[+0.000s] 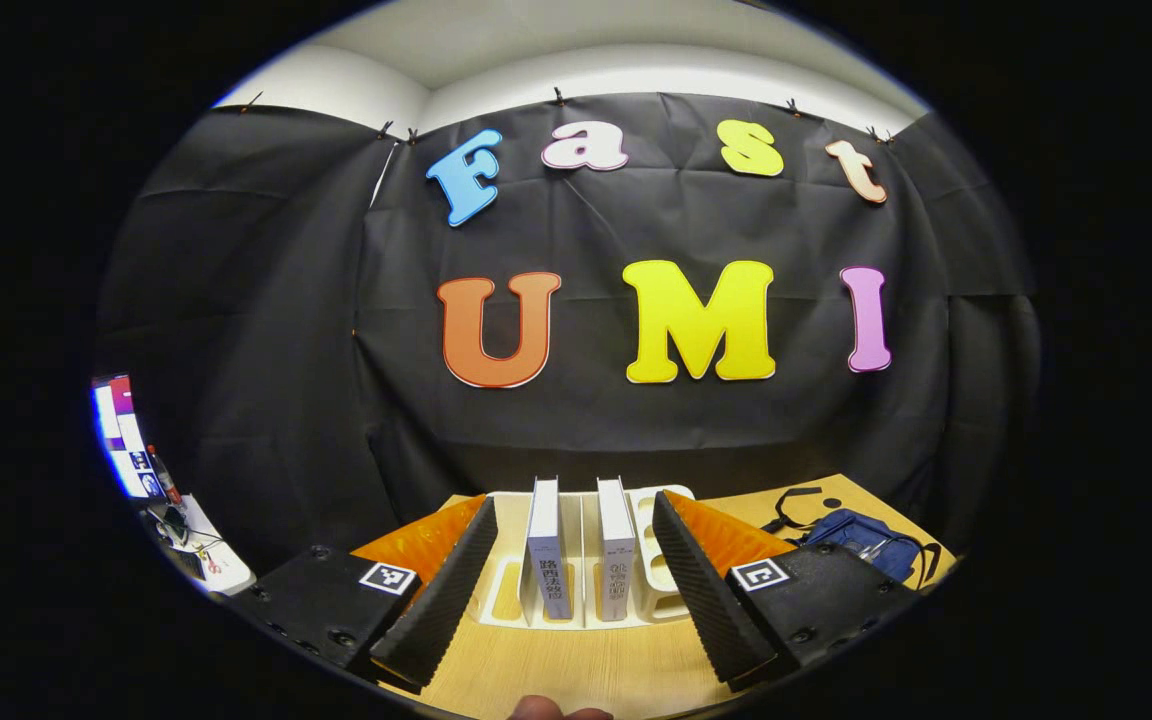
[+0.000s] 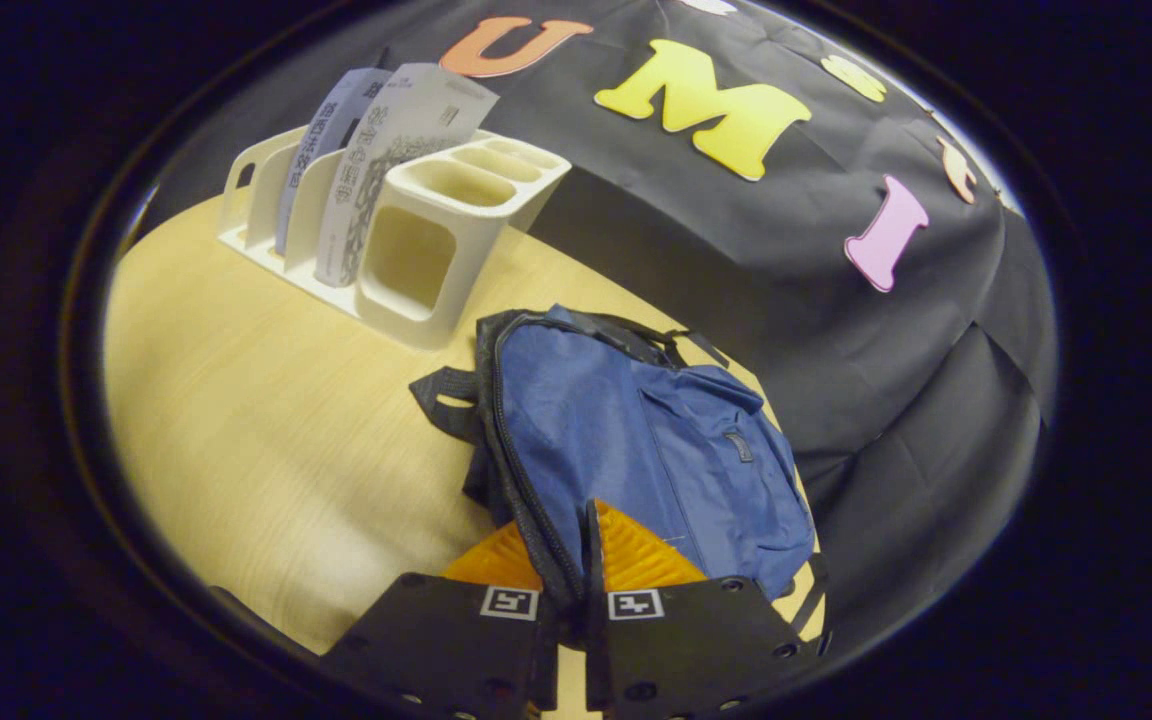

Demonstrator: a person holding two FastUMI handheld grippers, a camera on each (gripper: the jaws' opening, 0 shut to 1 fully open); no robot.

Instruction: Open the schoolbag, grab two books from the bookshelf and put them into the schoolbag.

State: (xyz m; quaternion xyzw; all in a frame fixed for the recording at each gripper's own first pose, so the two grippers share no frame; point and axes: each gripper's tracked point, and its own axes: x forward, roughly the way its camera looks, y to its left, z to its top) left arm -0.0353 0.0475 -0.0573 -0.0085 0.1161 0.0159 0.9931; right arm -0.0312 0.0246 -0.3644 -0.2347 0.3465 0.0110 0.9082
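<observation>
Schoolbag (image 2: 636, 440) on wood table (image 2: 266, 430) | R fingers (image 2: 576, 560) clamped on bag edge | L fingers (image 1: 461, 580) apart | black cloth wall (image 1: 266, 330)

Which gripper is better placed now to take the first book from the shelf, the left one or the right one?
Probably the left. The left gripper is open and faces the two books standing in the bookshelf, roughly between its fingers. The right gripper is shut on the edge of the schoolbag.
</observation>
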